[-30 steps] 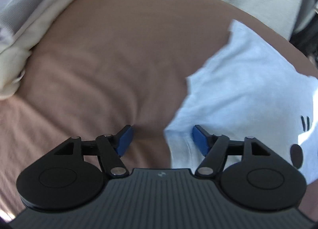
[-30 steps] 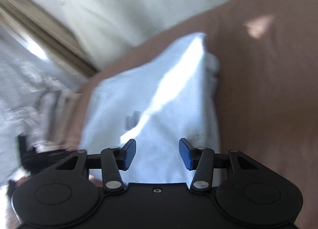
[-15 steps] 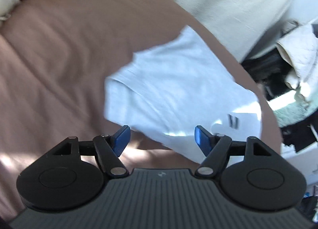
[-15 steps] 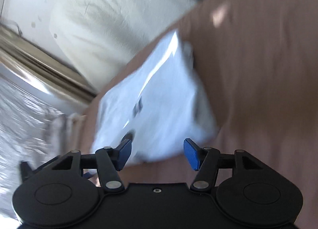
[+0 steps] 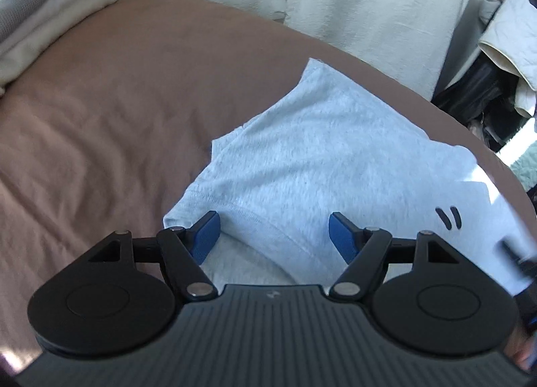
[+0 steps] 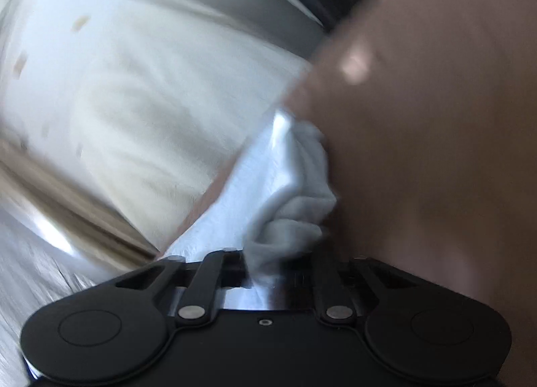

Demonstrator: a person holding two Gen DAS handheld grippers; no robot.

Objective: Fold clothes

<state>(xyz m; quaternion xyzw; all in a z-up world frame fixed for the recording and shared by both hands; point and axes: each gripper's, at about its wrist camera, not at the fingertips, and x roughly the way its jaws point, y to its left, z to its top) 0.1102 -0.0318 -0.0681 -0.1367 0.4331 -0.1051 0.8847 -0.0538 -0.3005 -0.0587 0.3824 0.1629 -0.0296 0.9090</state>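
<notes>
On the brown bed [image 5: 100,125] lies one pale shirt [image 5: 319,165]; left claw [image 5: 274,236] gapes above it, right claw [image 6: 278,273] clamps its bunched edge.

My right gripper [image 6: 278,273] was pinched tight on a bunched fold of the white shirt [image 6: 285,192], my fingers drawn in so close the cloth hid their tips. The shirt ran up and away from me along the edge of the brown bed [image 6: 419,152], crumpled where I gripped it. Left of that edge hung a pale, blurred sheet [image 6: 141,92]. Everything was smeared.
</notes>
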